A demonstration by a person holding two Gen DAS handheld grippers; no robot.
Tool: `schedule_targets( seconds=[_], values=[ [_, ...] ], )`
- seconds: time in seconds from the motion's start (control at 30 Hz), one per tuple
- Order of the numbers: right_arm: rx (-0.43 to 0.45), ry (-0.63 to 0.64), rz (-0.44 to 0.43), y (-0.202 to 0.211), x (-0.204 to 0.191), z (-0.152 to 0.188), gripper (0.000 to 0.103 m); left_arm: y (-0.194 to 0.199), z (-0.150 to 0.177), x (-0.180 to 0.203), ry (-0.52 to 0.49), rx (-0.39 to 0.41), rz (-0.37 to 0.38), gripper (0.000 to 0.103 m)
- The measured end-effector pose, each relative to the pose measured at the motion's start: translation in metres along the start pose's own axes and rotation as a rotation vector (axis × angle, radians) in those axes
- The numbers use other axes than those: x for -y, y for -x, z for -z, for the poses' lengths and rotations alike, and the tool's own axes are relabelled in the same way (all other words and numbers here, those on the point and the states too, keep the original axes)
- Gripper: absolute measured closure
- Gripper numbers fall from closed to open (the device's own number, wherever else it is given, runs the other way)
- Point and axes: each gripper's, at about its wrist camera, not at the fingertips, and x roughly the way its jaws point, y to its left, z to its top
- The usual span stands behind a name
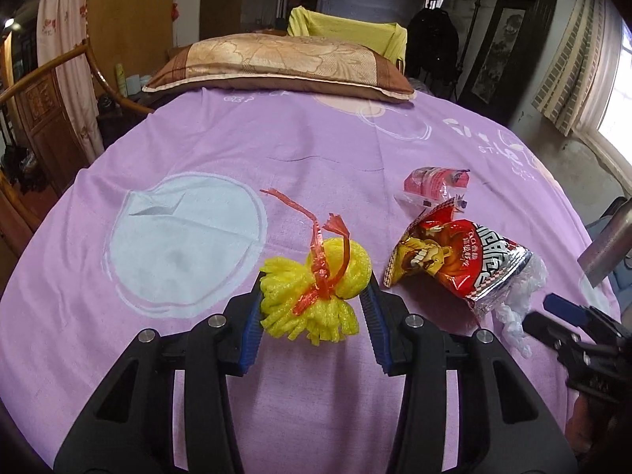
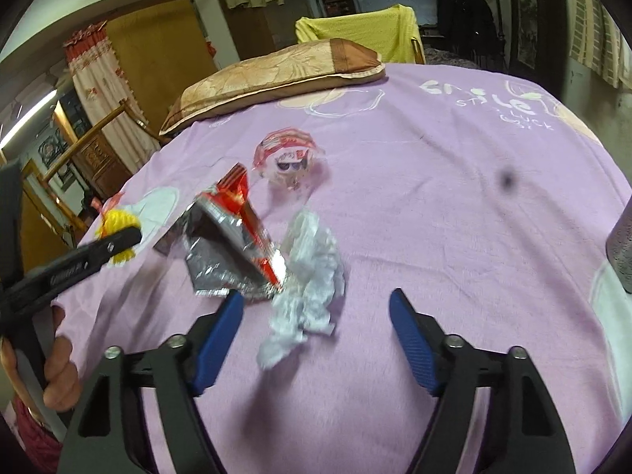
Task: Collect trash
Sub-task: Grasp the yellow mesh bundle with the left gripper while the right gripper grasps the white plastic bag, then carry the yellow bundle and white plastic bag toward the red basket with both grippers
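A yellow foam net tied with an orange strip (image 1: 314, 292) lies on the pink bedsheet (image 1: 237, 158). My left gripper (image 1: 314, 296) has a blue pad on each side of it, touching or nearly so. A red and silver snack bag (image 1: 450, 264) lies to its right, with crumpled white plastic (image 1: 517, 308) at its end and a clear pink wrapper (image 1: 434, 183) behind. My right gripper (image 2: 316, 304) is open above the crumpled white plastic (image 2: 308, 276), beside the snack bag (image 2: 233, 233). The pink wrapper (image 2: 286, 154) lies further off. The yellow net (image 2: 118, 225) shows at the left.
A brown and gold pillow (image 1: 276, 63) lies at the head of the bed, with a yellow-draped chair (image 1: 347, 27) behind. A wooden bed frame (image 1: 47, 79) stands at the left. A grey metal object (image 2: 622, 245) is at the right edge. A window (image 1: 616, 91) is far right.
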Motion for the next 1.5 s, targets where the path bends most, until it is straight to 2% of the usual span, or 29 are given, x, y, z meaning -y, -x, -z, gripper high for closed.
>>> schedule_targets(
  seconds=[0.13, 0.2, 0.23, 0.27, 0.4, 0.53, 0.73, 0.8, 0.97, 1.3, 1.5],
  values=[
    [0.018, -0.042, -0.013, -0.004, 0.006, -0.011, 0.04, 0.0, 0.001, 0.002, -0.009, -0.006, 0.016, 0.057],
    [0.011, -0.042, -0.016, -0.011, 0.007, -0.013, 0.049, 0.0, 0.001, 0.003, -0.011, -0.008, 0.022, 0.057],
    [0.004, -0.038, -0.016, -0.014, 0.008, -0.013, 0.067, 0.0, 0.001, 0.003, -0.012, -0.009, 0.023, 0.057],
    [-0.006, -0.033, -0.018, -0.017, 0.008, -0.013, 0.091, 0.0, 0.001, 0.003, -0.013, -0.009, 0.024, 0.057],
    [0.038, -0.072, -0.035, -0.006, 0.016, -0.015, 0.091, 0.002, 0.0, 0.003, -0.011, 0.001, 0.034, 0.057],
    [0.121, -0.046, -0.021, 0.017, 0.012, -0.018, 0.091, 0.007, 0.001, 0.004, -0.013, 0.024, 0.042, 0.057],
    [0.158, -0.014, -0.041, 0.033, 0.004, -0.017, 0.091, 0.009, 0.001, 0.005, -0.019, 0.042, 0.022, 0.057],
    [0.174, -0.002, -0.046, 0.04, 0.002, -0.016, 0.091, 0.01, 0.001, 0.003, -0.004, 0.036, 0.037, 0.057],
    [0.216, 0.048, -0.051, 0.054, -0.009, -0.009, 0.091, 0.036, 0.013, -0.012, 0.042, 0.045, 0.031, 0.057],
    [0.212, 0.048, -0.15, 0.067, -0.03, 0.01, 0.091, 0.113, 0.051, -0.053, 0.102, 0.126, -0.073, 0.057],
    [0.197, 0.085, -0.192, 0.066, -0.063, 0.02, 0.091, 0.149, 0.08, -0.082, 0.121, 0.159, -0.166, 0.057]
  ],
)
